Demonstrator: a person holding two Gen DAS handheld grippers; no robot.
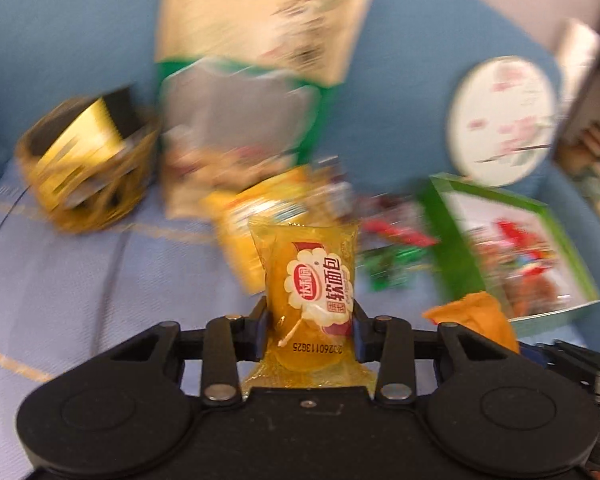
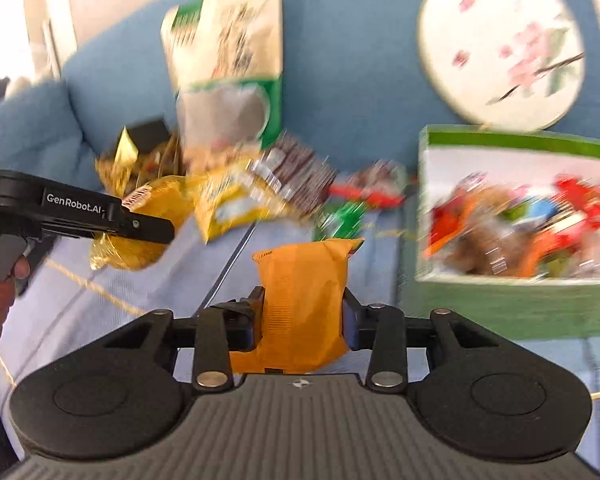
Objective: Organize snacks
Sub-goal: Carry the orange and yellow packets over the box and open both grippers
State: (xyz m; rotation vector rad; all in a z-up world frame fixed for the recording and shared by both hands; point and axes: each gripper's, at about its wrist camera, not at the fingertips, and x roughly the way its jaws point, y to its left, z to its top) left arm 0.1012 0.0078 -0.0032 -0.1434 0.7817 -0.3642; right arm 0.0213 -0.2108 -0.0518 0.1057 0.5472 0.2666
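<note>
Both jaws are clamped on snacks: the left gripper pinches a translucent yellow soft-bread packet, the right gripper an opaque orange foil pouch, each held clear of the pale blue sofa seat. Beyond them lies a loose heap of wrappers, with a woven golden basket to the left and a green-rimmed box of mixed snacks to the right. Judged from this, the carry step is in hand; next, each packet needs steering over a container before release.
</note>
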